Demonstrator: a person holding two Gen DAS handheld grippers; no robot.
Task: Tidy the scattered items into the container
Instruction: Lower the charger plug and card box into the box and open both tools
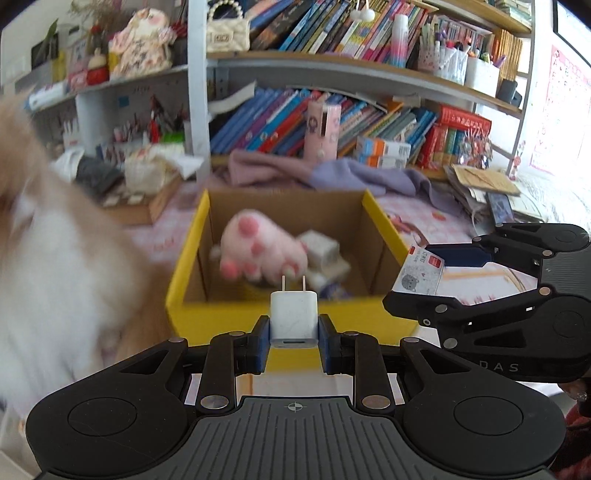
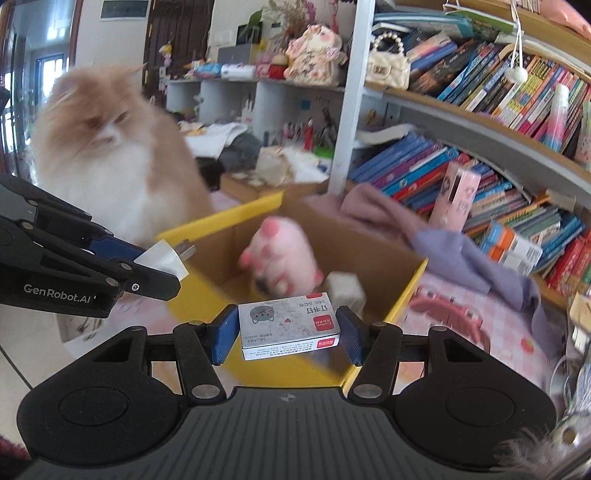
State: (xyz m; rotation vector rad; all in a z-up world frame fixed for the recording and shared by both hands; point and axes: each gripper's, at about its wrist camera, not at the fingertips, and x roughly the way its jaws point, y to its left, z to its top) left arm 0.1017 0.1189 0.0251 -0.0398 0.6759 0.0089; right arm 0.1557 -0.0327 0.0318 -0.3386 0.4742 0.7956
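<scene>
The place was a lived-in home, a study or child's room by its contents. Shelving [image 1: 332, 70] along the wall was crammed with leaning rows of colourful books [image 2: 509, 85]. A quilted cream handbag [image 1: 227, 33], plush toys [image 2: 314, 55] and pots of pens [image 1: 447, 61] sat among them. A fluffy ginger-and-white cat [image 2: 110, 166] sat on the table. A lilac garment [image 1: 332, 173] lay crumpled on the pink patterned tablecloth [image 2: 498, 325].
</scene>
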